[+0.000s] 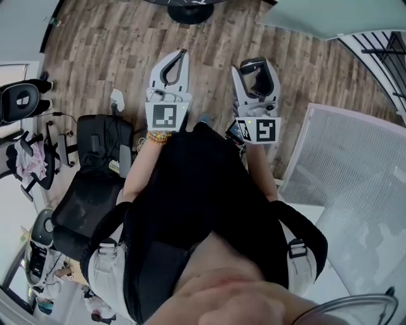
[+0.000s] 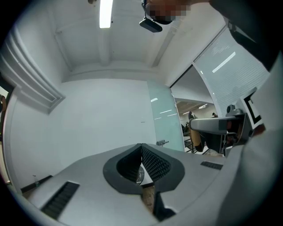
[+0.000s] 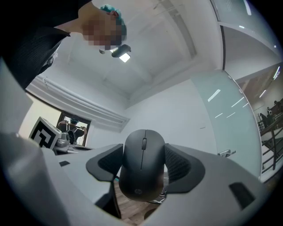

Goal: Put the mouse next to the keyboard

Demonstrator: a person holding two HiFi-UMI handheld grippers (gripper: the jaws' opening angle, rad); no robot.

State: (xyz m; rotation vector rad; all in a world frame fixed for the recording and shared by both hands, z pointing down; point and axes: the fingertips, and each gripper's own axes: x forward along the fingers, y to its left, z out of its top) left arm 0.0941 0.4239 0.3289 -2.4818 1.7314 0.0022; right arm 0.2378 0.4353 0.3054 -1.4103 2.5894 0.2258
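Note:
A black mouse (image 3: 142,170) sits between the ribbed pads of my right gripper (image 3: 143,154), which is shut on its sides, wheel end pointing away from the camera. In the head view the right gripper (image 1: 254,63) is held out in front of the person's chest, with the mouse (image 1: 259,80) dark between its jaws. My left gripper (image 1: 183,56) is beside it on the left, shut with its tips touching. The left gripper view shows that gripper (image 2: 141,148) with nothing between its pads. No keyboard is in any view.
Both grippers hang above a wooden floor (image 1: 114,44). A black office chair (image 1: 82,212) and a black box with cables (image 1: 101,139) stand at the left. A white slatted panel (image 1: 355,178) is at the right. A dark round base (image 1: 189,9) lies ahead.

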